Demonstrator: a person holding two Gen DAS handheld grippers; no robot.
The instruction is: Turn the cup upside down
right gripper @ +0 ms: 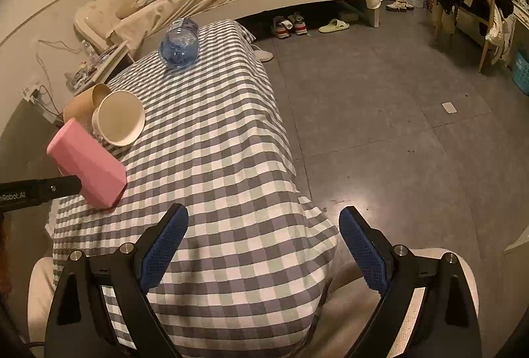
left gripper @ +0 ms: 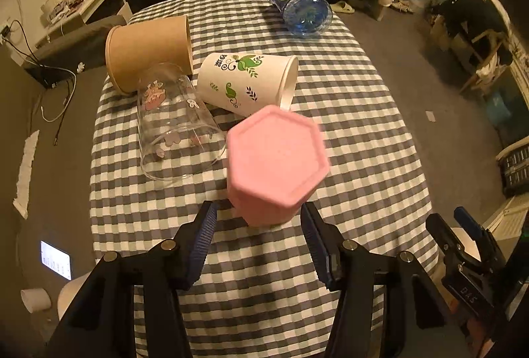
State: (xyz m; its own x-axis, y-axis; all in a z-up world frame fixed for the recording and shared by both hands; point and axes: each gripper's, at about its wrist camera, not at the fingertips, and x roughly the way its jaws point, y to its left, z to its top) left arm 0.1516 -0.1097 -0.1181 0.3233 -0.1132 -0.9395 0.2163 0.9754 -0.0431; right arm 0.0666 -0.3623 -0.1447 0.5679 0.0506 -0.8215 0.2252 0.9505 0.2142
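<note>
1. My left gripper (left gripper: 258, 219) stands released, its jaws spread to either side of the pink cup (left gripper: 276, 164), not pressing it.
2. The pink cup sits mouth-down and tilted on the checked tablecloth (left gripper: 347, 113), its hexagonal base facing my left camera, near the table's front left part.
3. My right gripper (right gripper: 263, 219) hangs spread with nothing between its jaws, above the table's near right corner, where the cloth drops to bare floor (right gripper: 380, 126).
4. Just beyond the pink cup lie a clear glass (left gripper: 175, 133), a white leaf-printed paper cup (left gripper: 248, 83) and a brown paper cup (left gripper: 148, 53), crowded together.
5. Checked cloth lies bare to their right.
6. Only my right view shows the white cup's mouth (right gripper: 119, 118).
7. A blue water bottle (left gripper: 299, 7) lies at the far edge.
</note>
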